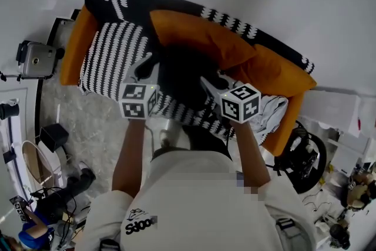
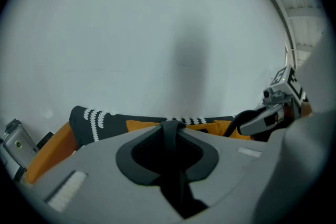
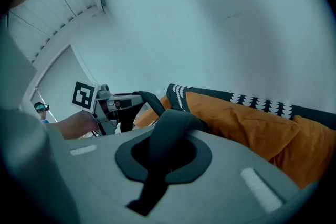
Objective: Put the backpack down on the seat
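- Strap (image 2: 170, 136) is being pinched by the left gripper (image 1: 145, 67), whose jaws are pressed together on it.
- Backpack (image 1: 182, 76) is being hung between both tools, over the seat (image 1: 111, 50).
- Second strap (image 3: 169, 131) is being clamped by the right gripper (image 1: 207, 84). If one side is being released first, the bag is probably being tipped off the front edge.

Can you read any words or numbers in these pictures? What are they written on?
"Sdoo": dark print low on the person's white shirt; the letters after it are blurred.
Left cube and right cube: only black-and-white square patterns, no words.
White papers at the right: too small to read.
Both claw views: no text.
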`<control>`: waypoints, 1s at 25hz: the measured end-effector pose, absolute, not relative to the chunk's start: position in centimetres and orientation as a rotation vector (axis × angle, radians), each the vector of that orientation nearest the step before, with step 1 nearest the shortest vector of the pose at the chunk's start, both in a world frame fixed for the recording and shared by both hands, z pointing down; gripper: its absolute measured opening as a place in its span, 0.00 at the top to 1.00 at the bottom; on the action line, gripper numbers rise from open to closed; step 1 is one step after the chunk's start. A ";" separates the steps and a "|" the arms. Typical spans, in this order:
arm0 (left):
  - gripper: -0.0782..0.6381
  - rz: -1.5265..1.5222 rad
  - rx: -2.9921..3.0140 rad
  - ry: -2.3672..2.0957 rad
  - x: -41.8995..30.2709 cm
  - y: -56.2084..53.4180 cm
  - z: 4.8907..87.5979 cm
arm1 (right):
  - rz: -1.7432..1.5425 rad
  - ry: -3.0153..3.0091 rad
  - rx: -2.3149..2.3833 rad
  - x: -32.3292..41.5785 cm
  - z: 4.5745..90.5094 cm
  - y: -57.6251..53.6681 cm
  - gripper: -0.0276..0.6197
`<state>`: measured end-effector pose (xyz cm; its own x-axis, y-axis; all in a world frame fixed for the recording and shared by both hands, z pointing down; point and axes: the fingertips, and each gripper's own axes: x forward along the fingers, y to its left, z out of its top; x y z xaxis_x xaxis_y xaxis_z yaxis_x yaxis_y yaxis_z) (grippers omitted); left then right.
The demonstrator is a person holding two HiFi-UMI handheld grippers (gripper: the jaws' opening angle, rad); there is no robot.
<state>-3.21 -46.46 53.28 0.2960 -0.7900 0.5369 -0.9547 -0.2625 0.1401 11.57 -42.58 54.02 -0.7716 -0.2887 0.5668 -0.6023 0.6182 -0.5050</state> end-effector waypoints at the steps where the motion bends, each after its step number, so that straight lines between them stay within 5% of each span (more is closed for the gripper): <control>1: 0.82 0.509 2.121 -1.564 -3.4 -47.2 53.6 | 0.983 -2.411 0.694 11.4 54.3 -43.2 0.95; 25: 0.81 0.458 1.826 -1.662 -6.9 -49.4 65.2 | 1.171 -2.284 0.649 11.8 63.8 -48.4 0.88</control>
<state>-6.86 -49.35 65.22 0.1477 -0.7625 0.6299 -0.9775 -0.0155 0.2104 11.82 -48.42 63.81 -0.7674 -0.1884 0.6128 -0.6075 0.5193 -0.6011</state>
